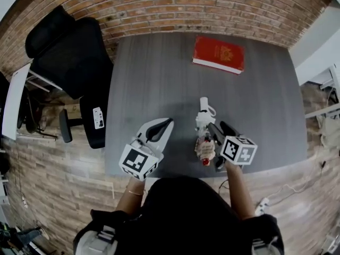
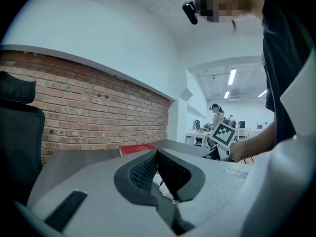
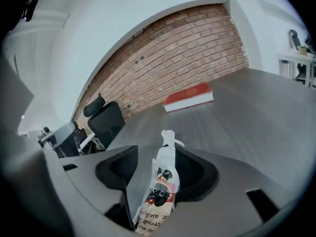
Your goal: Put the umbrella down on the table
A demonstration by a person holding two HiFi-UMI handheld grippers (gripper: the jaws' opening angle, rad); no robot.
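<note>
Lying loose between the parted jaws of the right gripper (image 3: 156,154) is the umbrella (image 3: 160,186); the left gripper (image 2: 158,153) is closed.

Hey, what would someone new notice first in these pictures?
A folded white umbrella with a cartoon print lies near the front edge of the grey table, between the open jaws of the right claw. A red book sits at the table's far side, by the brick wall.

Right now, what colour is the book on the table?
The book is red, clearest in the head view.
</note>
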